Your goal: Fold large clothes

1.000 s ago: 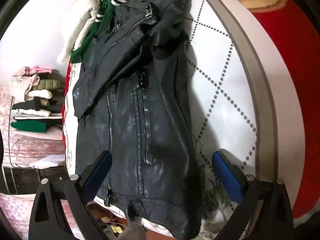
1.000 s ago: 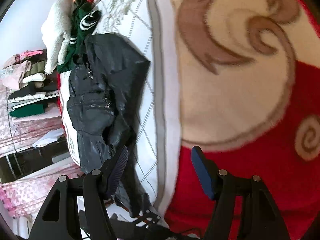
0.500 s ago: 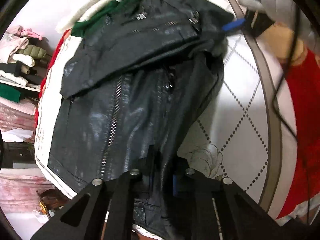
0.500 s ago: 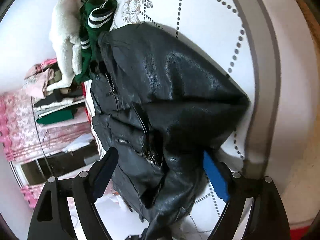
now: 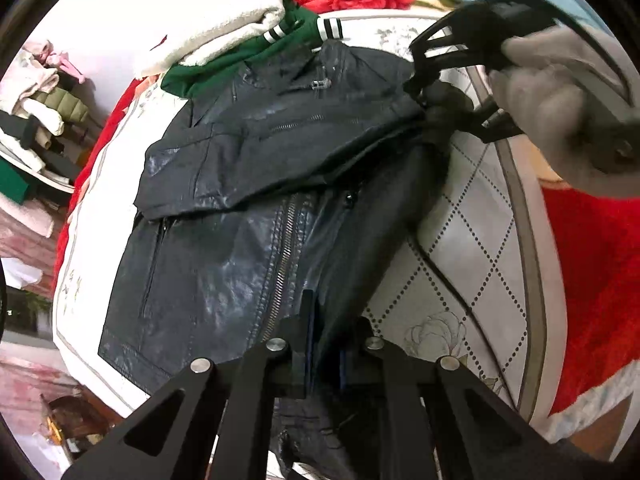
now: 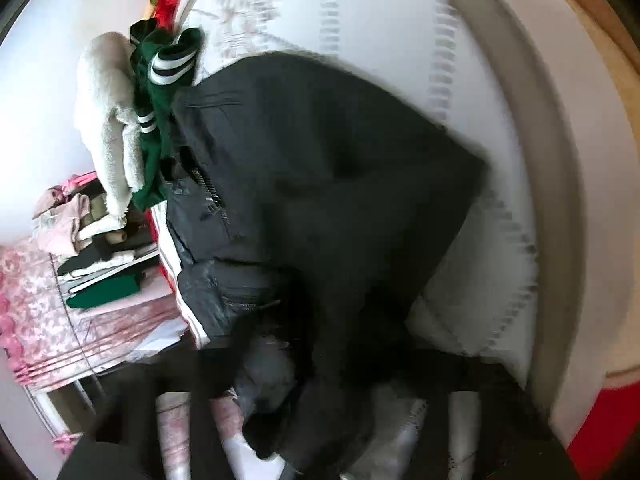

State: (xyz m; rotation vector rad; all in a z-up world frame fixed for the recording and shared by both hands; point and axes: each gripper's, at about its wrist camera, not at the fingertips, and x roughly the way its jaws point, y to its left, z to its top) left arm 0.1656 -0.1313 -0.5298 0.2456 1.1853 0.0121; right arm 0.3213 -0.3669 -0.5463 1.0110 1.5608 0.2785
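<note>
A black leather jacket lies on a white quilted bed cover, its front zipper facing up and one sleeve folded across the chest. My left gripper is shut on the jacket's right edge near the hem. My right gripper, held by a grey-gloved hand, is shut on the jacket's shoulder at the far right. In the right wrist view the jacket fills the middle, blurred by motion; the right gripper's own fingers are smeared at the bottom edge.
A white fleece garment and a green striped one lie at the bed's head. Folded clothes are stacked on a rack at the left. A red blanket lies on the right.
Both grippers went from open to shut on the jacket. The right gripper closed on the shoulder and is moving fast; the left holds the hem-side edge.
</note>
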